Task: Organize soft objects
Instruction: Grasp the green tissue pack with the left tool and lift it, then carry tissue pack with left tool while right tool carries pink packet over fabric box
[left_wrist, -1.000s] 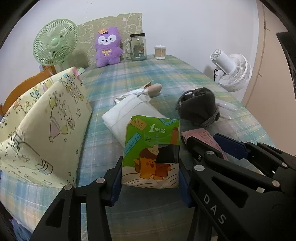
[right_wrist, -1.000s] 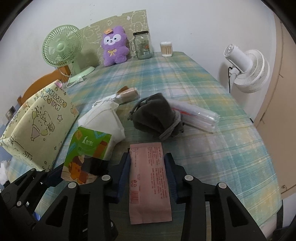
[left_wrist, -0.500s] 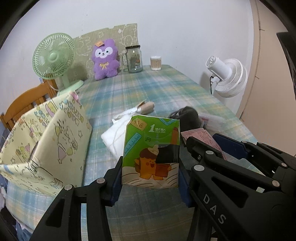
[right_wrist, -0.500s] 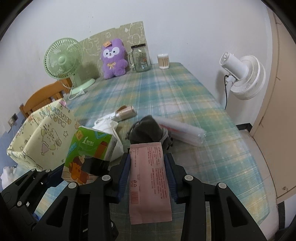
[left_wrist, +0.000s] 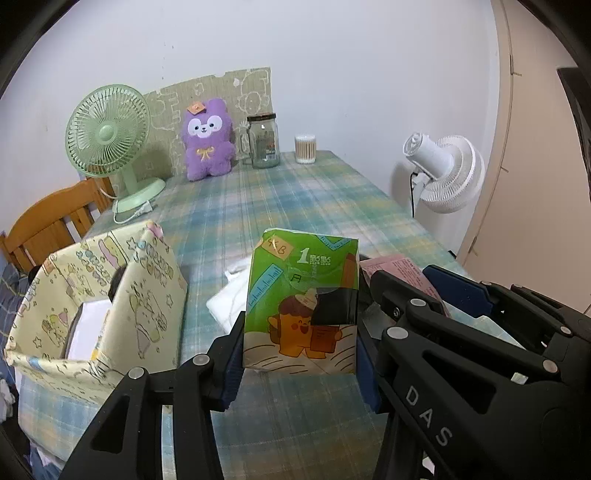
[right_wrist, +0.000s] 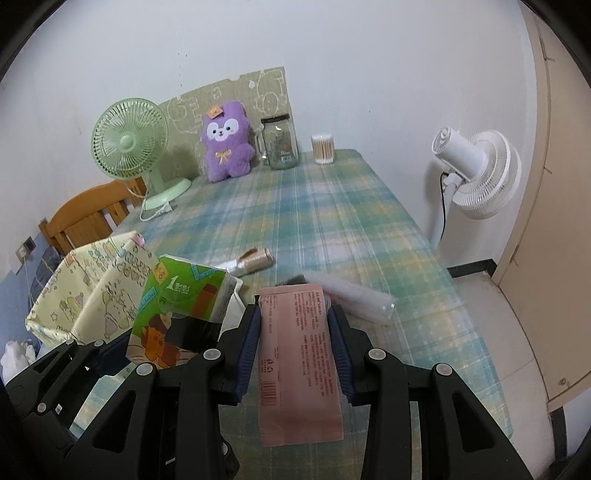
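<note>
We hold the green printed soft pack of tissues (left_wrist: 301, 306) clamped between the blue pads of the left tongs (left_wrist: 300, 360), lifted clear of the plaid-clothed surface (left_wrist: 288, 206). The right tongs (right_wrist: 295, 350) are clenched on the flat pink paper-wrapped packet (right_wrist: 297, 354), also raised off the cloth. The two loads hang side by side, near the pale yellow fabric storage box with cartoon print (left_wrist: 147, 291) at the left edge of the surface.

Progress, as we judge it: partway. The box already holds something white inside (left_wrist: 86, 325), identity not clear. Both held packs are not yet stowed. Left on the surface: a folded white cloth (left_wrist: 231, 299) behind the tissue pack, a clear plastic-wrapped long bundle (right_wrist: 354, 295), and a small beige roll in clear wrapping (right_wrist: 255, 258). The purple plush bear (left_wrist: 207, 138) sits at the far end beside the glass jar (left_wrist: 263, 140).

Writing: the tissue pack shows a large "1" followed by characters we cannot make out, plus a small orange sticker, possibly marked "B". The pink packet carries fine print and a barcode, illegible. The right tongs' frame reads "DAS".
</note>
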